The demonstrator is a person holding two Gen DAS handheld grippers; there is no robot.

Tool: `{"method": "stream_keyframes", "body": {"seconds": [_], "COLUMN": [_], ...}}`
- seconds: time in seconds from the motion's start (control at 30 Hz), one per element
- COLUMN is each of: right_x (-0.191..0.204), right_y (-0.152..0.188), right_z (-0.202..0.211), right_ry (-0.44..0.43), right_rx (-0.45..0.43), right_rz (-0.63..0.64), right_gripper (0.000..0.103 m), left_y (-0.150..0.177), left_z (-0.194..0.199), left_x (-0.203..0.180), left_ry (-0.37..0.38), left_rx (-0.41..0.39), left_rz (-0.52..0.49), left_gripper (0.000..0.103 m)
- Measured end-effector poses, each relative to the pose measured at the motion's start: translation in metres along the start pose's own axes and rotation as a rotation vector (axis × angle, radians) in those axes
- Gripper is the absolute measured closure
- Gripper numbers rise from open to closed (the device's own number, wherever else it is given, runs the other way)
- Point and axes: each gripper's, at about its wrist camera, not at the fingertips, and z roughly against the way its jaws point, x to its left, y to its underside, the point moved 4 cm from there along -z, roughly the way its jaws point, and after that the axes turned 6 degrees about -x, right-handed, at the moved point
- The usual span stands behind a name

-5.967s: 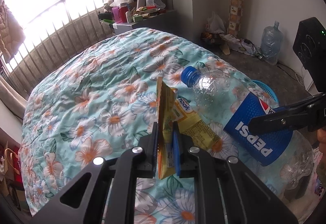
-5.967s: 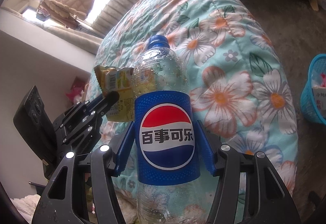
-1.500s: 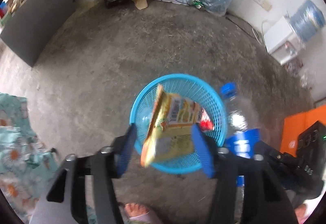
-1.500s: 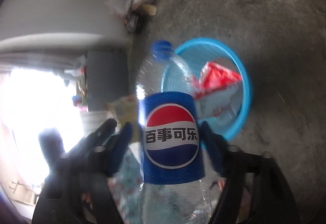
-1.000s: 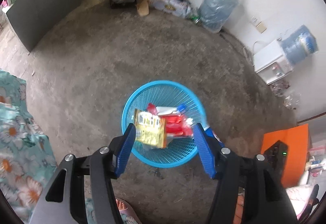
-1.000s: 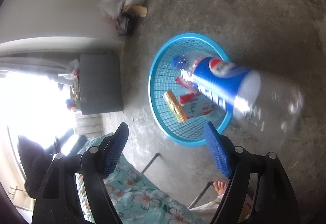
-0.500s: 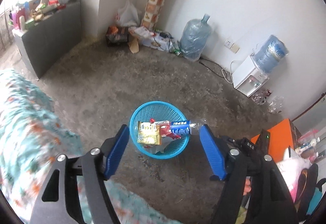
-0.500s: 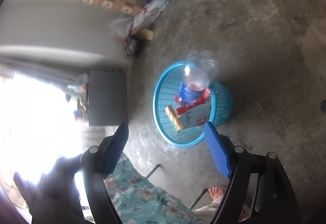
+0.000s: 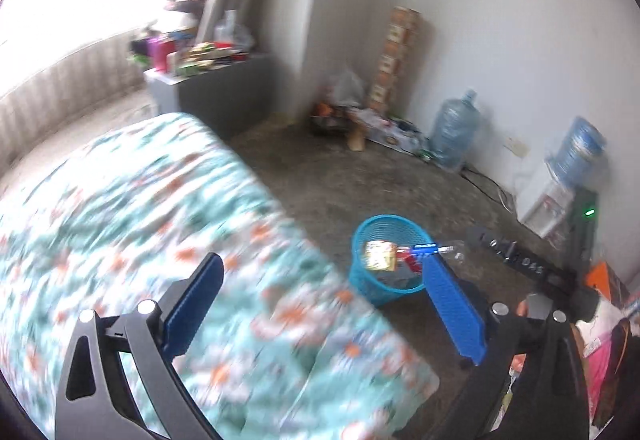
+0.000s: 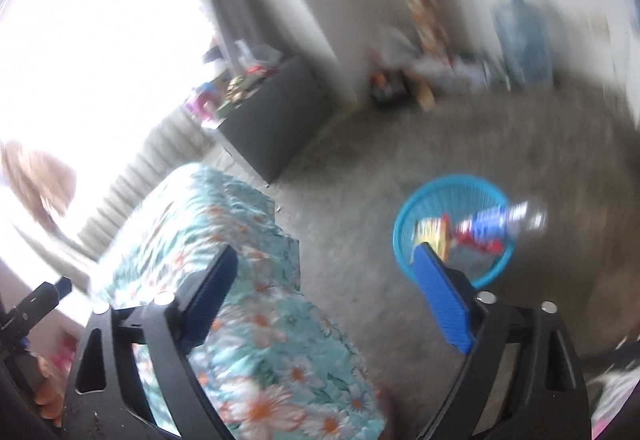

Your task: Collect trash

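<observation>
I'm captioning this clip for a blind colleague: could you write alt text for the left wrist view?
The left hand-held gripper hangs open and empty above a blurred floral bed cover. Beyond it on the concrete floor, a blue basket holds a yellow snack wrapper and a Pepsi bottle lying across its rim.

Both the left gripper and right gripper have just spread wide, empty.

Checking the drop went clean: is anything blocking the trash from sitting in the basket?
Nothing visible. The yellow wrapper and bottle already lie in the blue basket; the bottle's base sticks out over the rim.
</observation>
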Motion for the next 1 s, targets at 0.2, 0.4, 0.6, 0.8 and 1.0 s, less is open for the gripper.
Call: {"method": "stream_keyframes", "body": {"seconds": [0.2, 0.4, 0.6, 0.8, 1.0], "right_x": [0.068, 0.099, 0.118, 0.105, 0.084], "right_y": [0.011, 0.039, 0.080, 0.103, 0.114], "right_z": [0.038, 0.068, 0.065, 0.057, 0.058], "right_ry": [0.028, 0.030, 0.092, 0.181, 0.250], "right_rx": [-0.096, -0.147, -0.030, 0.121, 0.160], "right_rz": [0.269, 0.409, 0.561, 0.612, 0.596], "right_gripper": [0.008, 0.008, 0.008, 0.008, 0.008], "left_y": [0.043, 0.069, 0.108, 0.141, 0.142], "left_z": [0.046, 0.076, 0.070, 0.055, 0.049], "left_x": [0.026, 0.041, 0.054, 0.046, 0.041], "left_ry": [-0.214, -0.394, -0.501, -0.515, -0.530], "left_rx": [-0.050, -0.105, -0.008, 0.117, 0.136], "left_rz": [0.087, 0.089, 0.165, 0.174, 0.162], "left_gripper": [0.005, 0.005, 0.005, 0.005, 0.005]}}
